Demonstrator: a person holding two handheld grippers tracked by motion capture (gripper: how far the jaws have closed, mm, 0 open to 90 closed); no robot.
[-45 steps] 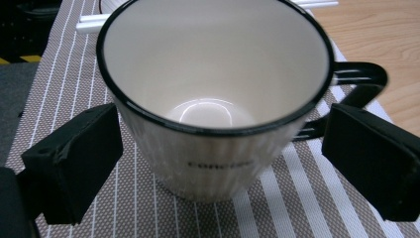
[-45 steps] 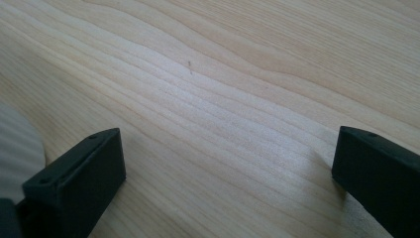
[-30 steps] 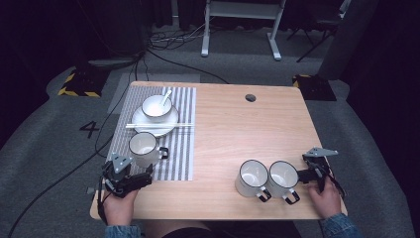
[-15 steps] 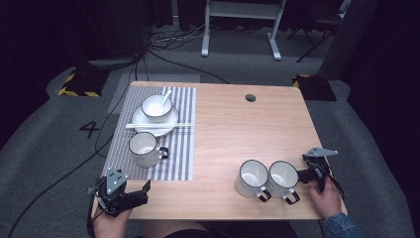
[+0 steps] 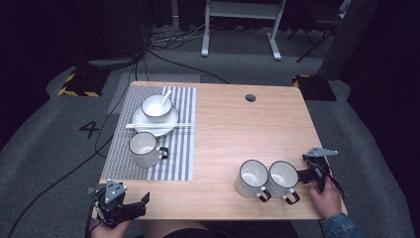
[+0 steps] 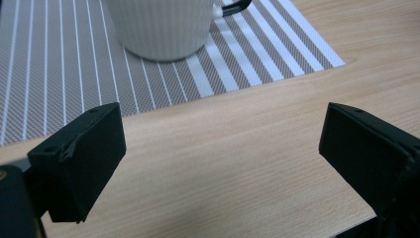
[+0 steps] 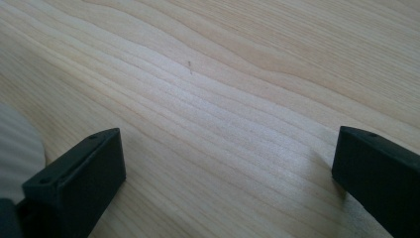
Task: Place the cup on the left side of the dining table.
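A striped placemat point(image 5: 173, 148) lies on the left half of the wooden surface point(image 5: 237, 124), its long axis running from the near edge toward the far edge. On its far part a white plate point(image 5: 171, 119) carries a bowl point(image 5: 156, 106) with a spoon point(image 5: 165, 97) leaning out toward the far right. A pair of chopsticks point(image 5: 158, 126) lies across the plate's near rim, long axis parallel to the near edge. Just nearer, still on the placemat, a white mug point(image 5: 142, 148) stands upright with its black handle pointing right; in the left gripper view its ribbed wall point(image 6: 163, 27) rises beyond the jaws.

Near the right near corner two more white mugs stand upright and touching side by side, the left mug of the pair point(image 5: 251, 177) and the right mug of the pair point(image 5: 283, 177), each with its handle turned toward the near edge and slightly right.

The left hand-held gripper point(image 5: 140, 204) sits at the near left corner of the surface, pointing right along the near edge, jaws spread wide over bare wood with nothing between them. The right hand-held gripper point(image 5: 303, 174) lies just beside the right mug of the pair at the right edge, pointing left at it, held by the person's right hand point(image 5: 324, 198); its jaws are also spread wide and empty, with a pale curved wall point(image 7: 17, 148) at the left edge of its own view.

A round cable hole point(image 5: 250, 97) sits near the far edge.
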